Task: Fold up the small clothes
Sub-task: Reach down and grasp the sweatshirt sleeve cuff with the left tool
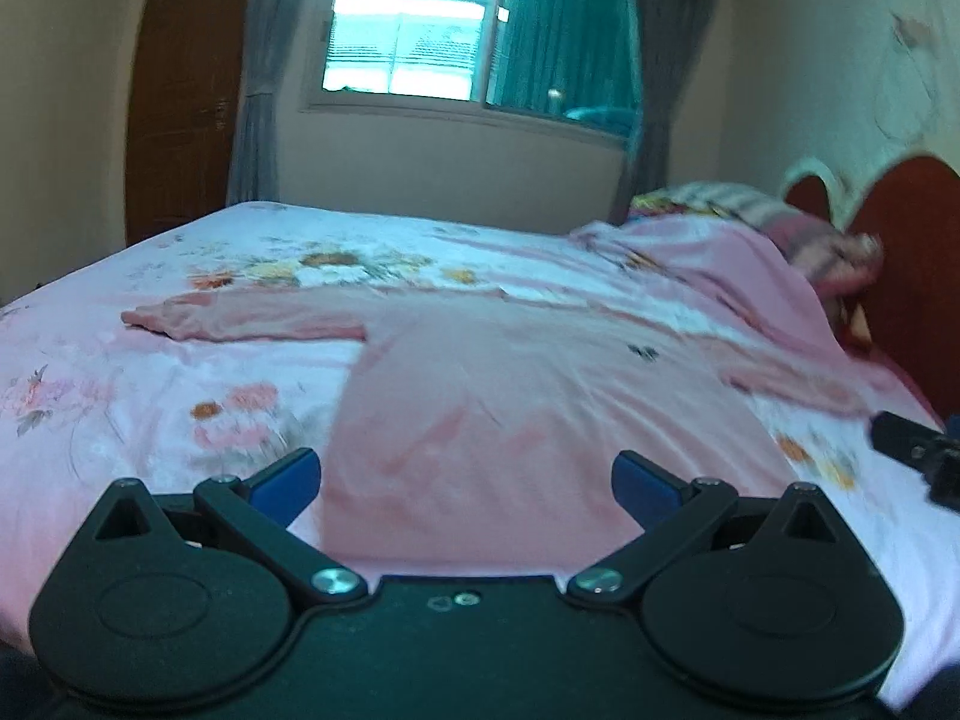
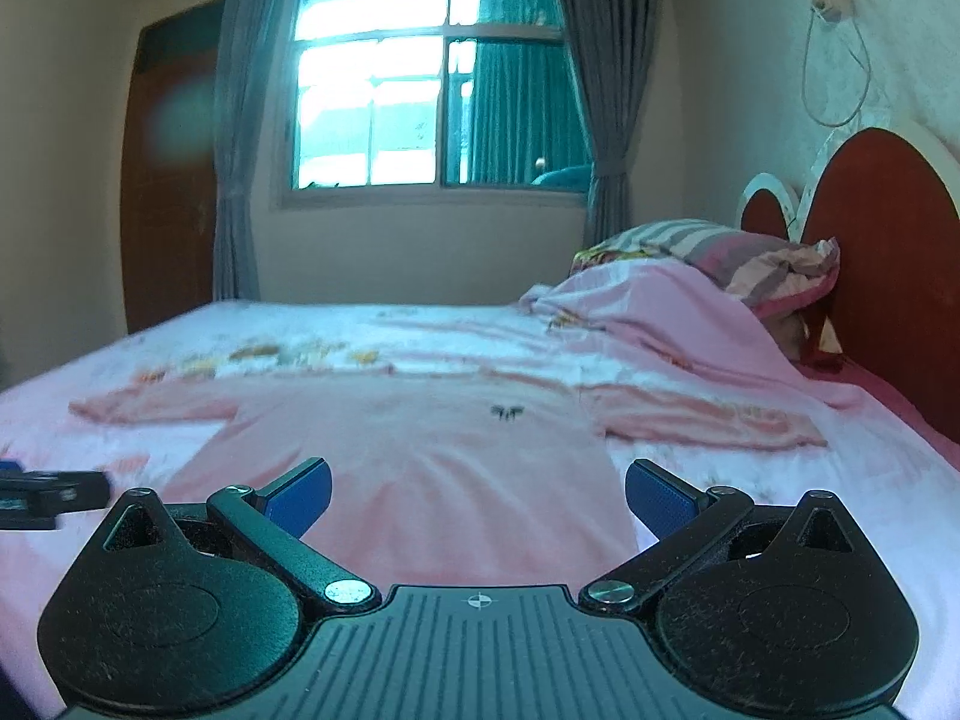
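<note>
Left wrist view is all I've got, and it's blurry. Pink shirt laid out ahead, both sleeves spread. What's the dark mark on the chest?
Observer: In the right wrist view the mark on the pink shirt is sharper: a small dark emblem with wing-like sides. I can't read more than that.
Operator: Is the right hand-held gripper open? I only see its tip at my edge.
Observer: Open. The right hand-held gripper has its blue pads wide apart, nothing between them, with the shirt's hem ahead of it.
Operator: Anything on the wall above the headboard?
Observer: Yes, a thin cord hangs in a loop from a small wall fitting above the red headboard.
</note>
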Demonstrator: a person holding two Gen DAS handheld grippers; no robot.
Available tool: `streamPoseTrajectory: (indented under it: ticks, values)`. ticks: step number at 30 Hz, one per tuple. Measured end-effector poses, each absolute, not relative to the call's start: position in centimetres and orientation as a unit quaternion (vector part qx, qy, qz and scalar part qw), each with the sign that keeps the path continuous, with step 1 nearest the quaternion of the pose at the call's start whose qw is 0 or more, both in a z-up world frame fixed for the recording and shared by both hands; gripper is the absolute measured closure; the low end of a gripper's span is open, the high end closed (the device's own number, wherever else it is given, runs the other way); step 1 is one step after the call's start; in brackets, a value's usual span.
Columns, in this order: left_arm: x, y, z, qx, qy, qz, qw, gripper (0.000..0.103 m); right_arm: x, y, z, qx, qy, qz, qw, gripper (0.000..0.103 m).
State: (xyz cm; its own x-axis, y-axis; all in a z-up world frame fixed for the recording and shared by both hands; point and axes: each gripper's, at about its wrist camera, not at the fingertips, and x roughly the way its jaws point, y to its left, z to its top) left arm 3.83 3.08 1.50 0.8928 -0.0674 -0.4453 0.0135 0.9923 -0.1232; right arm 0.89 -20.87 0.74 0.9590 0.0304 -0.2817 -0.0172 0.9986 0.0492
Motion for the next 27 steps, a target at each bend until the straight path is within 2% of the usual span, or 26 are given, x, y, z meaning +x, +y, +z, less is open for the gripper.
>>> streamPoseTrajectory:
  ticks: [7, 10, 12, 14, 17, 18, 20, 22, 23, 27]
  values:
    - [13.2, 11.1, 0.4, -0.106, 0.242, -0.007, 0.965, 0.002, 10.2, -22.2, 2.2, 0.043, 0.147, 0.004, 0.988, 0.000]
    - [17.7, 16.4, -1.1, -0.151, 0.245, 0.040, 0.957, 0.010, 13.6, -22.7, 2.0, 0.039, 0.157, 0.013, 0.987, 0.000]
    - [20.9, 20.0, -2.4, -0.173, 0.251, 0.063, 0.950, 0.030, 15.2, -22.8, 1.5, 0.032, 0.159, 0.004, 0.987, 0.000]
    - [24.3, 24.5, -4.2, -0.225, 0.259, 0.080, 0.936, 0.038, 16.6, -23.1, 0.7, 0.033, 0.160, 0.003, 0.987, 0.000]
    - [29.0, 30.7, -7.0, -0.290, 0.267, 0.126, 0.910, 0.035, 18.8, -23.5, -0.7, 0.020, 0.158, -0.016, 0.987, 0.000]
    - [30.3, 32.4, -7.8, -0.300, 0.264, 0.134, 0.907, 0.027, 19.6, -23.9, -1.2, 0.018, 0.156, -0.026, 0.987, 0.000]
    - [32.8, 35.0, -9.0, -0.301, 0.261, 0.170, 0.901, 0.020, 21.2, -24.5, -1.9, 0.016, 0.152, -0.044, 0.987, 0.000]
    - [35.0, 37.8, -10.5, -0.319, 0.263, 0.191, 0.890, 0.022, 22.9, -25.2, -2.5, 0.015, 0.154, -0.064, 0.986, 0.000]
    - [36.1, 39.0, -11.3, -0.336, 0.268, 0.196, 0.882, 0.026, 23.6, -25.5, -2.9, 0.016, 0.157, -0.073, 0.985, 0.000]
    - [38.5, 42.4, -12.9, -0.385, 0.233, 0.185, 0.874, 0.024, 26.0, -26.4, -4.0, 0.016, 0.161, -0.095, 0.982, 0.000]
